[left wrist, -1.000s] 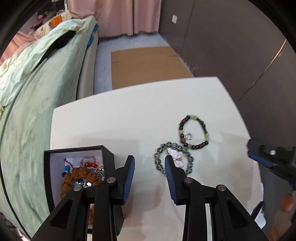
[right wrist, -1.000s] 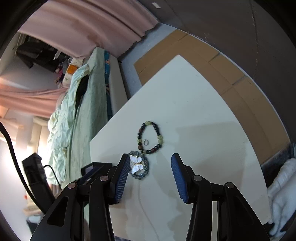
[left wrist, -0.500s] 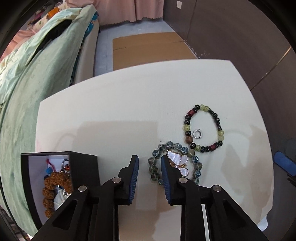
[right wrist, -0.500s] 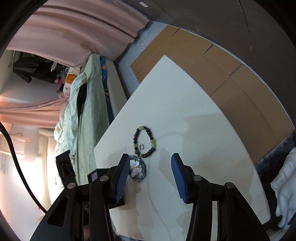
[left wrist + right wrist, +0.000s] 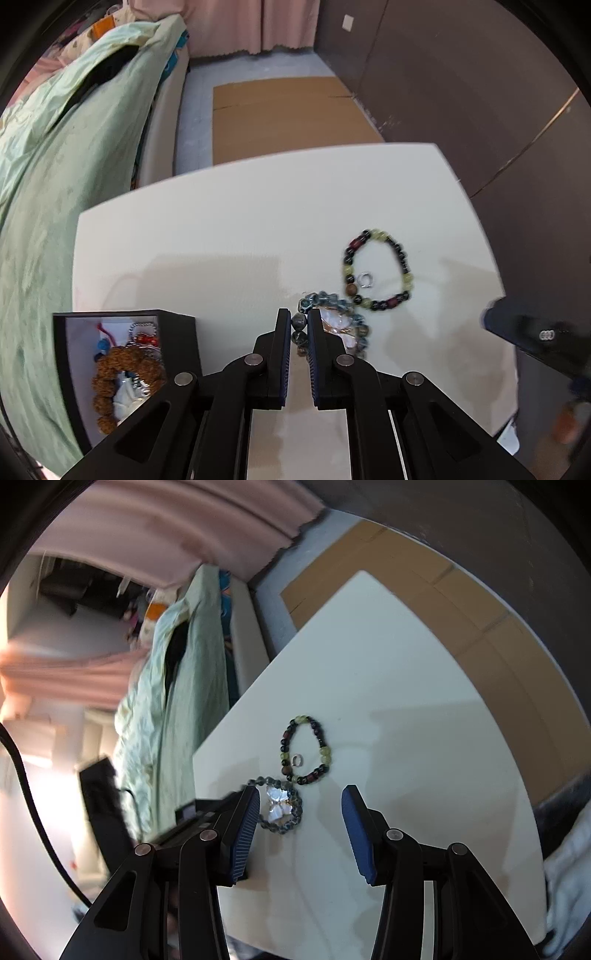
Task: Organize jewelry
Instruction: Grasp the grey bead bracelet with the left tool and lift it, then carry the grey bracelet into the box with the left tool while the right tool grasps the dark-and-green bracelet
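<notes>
Currently: left tongs (image 5: pixel 298 332) closing on grey bead bracelet (image 5: pixel 334 325) lying on desk (image 5: pixel 221 236) beside box (image 5: pixel 177 332) | right tongs (image 5: pixel 299 812) apart, empty | risk: thin pinch on round beads, strand could slip free or snag dark bracelet (image 5: pixel 380 271).

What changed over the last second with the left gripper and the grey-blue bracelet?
The left gripper went from open jaws short of the grey-blue beaded bracelet to closing on its near side; beads now sit between the pads, and the loop looks bunched. The dark-and-green beaded bracelet, the silver ring inside it and the black jewelry box stayed put. The right gripper remains open and empty.
</notes>
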Tool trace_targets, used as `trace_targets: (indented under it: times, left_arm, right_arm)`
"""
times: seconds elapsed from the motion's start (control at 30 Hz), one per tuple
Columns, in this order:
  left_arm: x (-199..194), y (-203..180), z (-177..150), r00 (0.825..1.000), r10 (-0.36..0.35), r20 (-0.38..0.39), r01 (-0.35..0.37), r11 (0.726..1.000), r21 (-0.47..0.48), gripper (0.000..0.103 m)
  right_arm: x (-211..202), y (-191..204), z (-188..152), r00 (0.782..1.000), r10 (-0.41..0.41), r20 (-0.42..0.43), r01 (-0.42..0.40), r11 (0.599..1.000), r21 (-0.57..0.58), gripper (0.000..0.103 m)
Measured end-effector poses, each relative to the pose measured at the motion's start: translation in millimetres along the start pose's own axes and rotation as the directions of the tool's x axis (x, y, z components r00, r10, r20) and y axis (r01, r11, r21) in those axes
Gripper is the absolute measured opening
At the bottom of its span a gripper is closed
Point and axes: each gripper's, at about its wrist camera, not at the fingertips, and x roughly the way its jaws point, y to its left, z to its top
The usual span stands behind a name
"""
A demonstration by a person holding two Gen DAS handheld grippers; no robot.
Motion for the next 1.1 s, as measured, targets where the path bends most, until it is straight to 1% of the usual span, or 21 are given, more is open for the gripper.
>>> trace_targets:
  times: [0.2,0.3,0.37,0.47,0.63,0.83,0.87,0.93,1.0,1.03,1.07,1.1]
  left_arm:
    - [-30.0,1.2,-1.0,0.998,-0.046,0.044,0.047,0.999,-0.006,0.009]
    - [-41.6,1.5,-0.9,0.997,-0.051,0.064,0.052,0.999,-0.007,0.009]
    - [-46.9,9.9,-1.7,0.996,-0.058,0.073,0.059,0.998,-0.009,0.009]
    - [-54.3,16.3,-2.1,0.995,-0.055,0.084,0.056,0.998,-0.012,0.009]
    - [-74.5,32.8,1.5,0.993,-0.042,0.111,0.045,0.999,-0.026,0.009]
    - [-95.4,52.6,-2.1,0.991,-0.014,0.134,0.02,0.999,-0.045,0.009]
    - [-98.7,56.4,-3.2,0.991,-0.007,0.136,0.013,0.999,-0.049,0.009]
    - [-103.7,63.0,-5.5,0.991,0.003,0.137,0.004,0.998,-0.055,0.009]
    - [-107.3,69.3,-8.8,0.991,0.014,0.137,-0.005,0.998,-0.062,0.009]
    - [-108.4,71.3,-10.2,0.991,0.019,0.135,-0.01,0.998,-0.065,0.009]
    - [-109.5,73.8,-11.8,0.991,0.025,0.134,-0.016,0.998,-0.067,0.009]
    - [-110.4,76.8,-13.6,0.991,0.032,0.131,-0.023,0.997,-0.071,0.009]
  right_arm:
    - [14.6,9.8,4.4,0.996,-0.083,0.011,0.084,0.993,-0.086,0.046]
    - [21.0,14.1,8.5,0.992,-0.122,0.024,0.124,0.985,-0.12,0.042]
    - [25.7,17.0,11.1,0.989,-0.146,0.032,0.149,0.978,-0.143,0.038]
    - [31.1,20.3,13.4,0.983,-0.177,0.044,0.182,0.969,-0.169,0.036]
    - [44.1,26.5,15.0,0.968,-0.245,0.057,0.252,0.944,-0.215,0.035]
    - [58.1,31.8,15.5,0.939,-0.335,0.083,0.345,0.905,-0.248,0.034]
    - [59.9,33.9,14.6,0.931,-0.353,0.094,0.365,0.892,-0.265,0.032]
    - [63.7,40.6,11.2,0.902,-0.416,0.114,0.43,0.847,-0.312,0.028]
    - [66.9,48.0,5.9,0.874,-0.468,0.132,0.483,0.801,-0.354,0.027]
    - [68.6,51.4,2.2,0.857,-0.496,0.144,0.51,0.772,-0.379,0.024]
    - [69.7,53.8,-0.2,0.844,-0.515,0.152,0.53,0.751,-0.394,0.015]
    - [69.4,56.6,-3.0,0.837,-0.524,0.156,0.538,0.736,-0.411,0.01]
